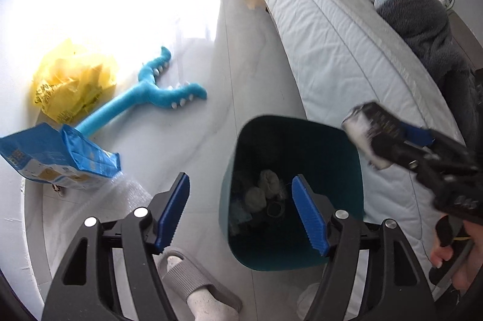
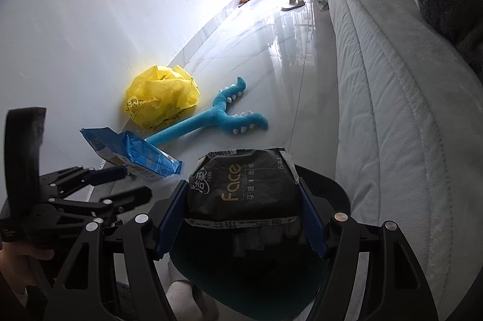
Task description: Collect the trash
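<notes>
The right tool [image 2: 241, 197] pinched a black plastic tissue pack [image 2: 243, 188] above the dark teal plastic bin [image 1: 289, 191] beside the bed [image 1: 347, 55], while the left tool [image 1: 241, 215] hung spread over the bin, with a crumpled yellow plastic bag [image 1: 72, 82] on the floor far left.

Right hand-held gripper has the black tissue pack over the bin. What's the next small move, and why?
Probably open the right hand-held gripper and let go. The black Face tissue pack is clamped between its fingers directly above the teal trash bin, whose open mouth sits below, so it should drop in. The left hand-held gripper is open and empty.
</notes>
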Demonstrator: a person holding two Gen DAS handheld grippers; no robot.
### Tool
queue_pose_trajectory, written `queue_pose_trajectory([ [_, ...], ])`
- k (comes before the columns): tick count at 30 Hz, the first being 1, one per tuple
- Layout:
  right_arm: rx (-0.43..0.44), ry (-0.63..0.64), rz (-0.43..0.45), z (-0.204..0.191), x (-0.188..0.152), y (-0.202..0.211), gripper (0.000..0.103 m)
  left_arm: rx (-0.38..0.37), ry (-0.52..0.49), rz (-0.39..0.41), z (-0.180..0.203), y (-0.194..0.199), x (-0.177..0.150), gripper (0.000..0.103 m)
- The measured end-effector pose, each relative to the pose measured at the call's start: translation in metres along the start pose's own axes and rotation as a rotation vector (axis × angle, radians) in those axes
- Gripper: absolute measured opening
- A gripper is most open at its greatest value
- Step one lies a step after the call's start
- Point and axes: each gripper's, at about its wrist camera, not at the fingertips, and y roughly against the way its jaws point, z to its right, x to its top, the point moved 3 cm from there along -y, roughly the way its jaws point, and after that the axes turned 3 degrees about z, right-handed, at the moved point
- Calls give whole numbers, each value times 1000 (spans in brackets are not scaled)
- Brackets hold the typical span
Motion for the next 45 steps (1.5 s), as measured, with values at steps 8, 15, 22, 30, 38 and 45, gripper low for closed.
queue_pose_trajectory([
  [8, -44, 26, -110, -2, -19, -45, 71, 37, -3, 168, -11, 39, 15, 75],
  [15, -30, -27, -231, 3, -42, -80, 71, 37, -1, 236, -13, 60, 21, 75],
  [22, -88, 10, -325, 8, -61, -103, 71, 18, -14, 308, -5, 84, 28, 75],
  [30, -118, 50, -377, 9, -71, -108, 93, -25, -28, 372, 14, 105, 32, 75],
  [38, -105, 34, -240, 3, -48, -53, 96, -11, -108, 447, 40, 134, 23, 78],
  [45, -166, 41, -69, 5, -26, 29, 99, 27, -200, 527, 73, 169, 12, 90],
])
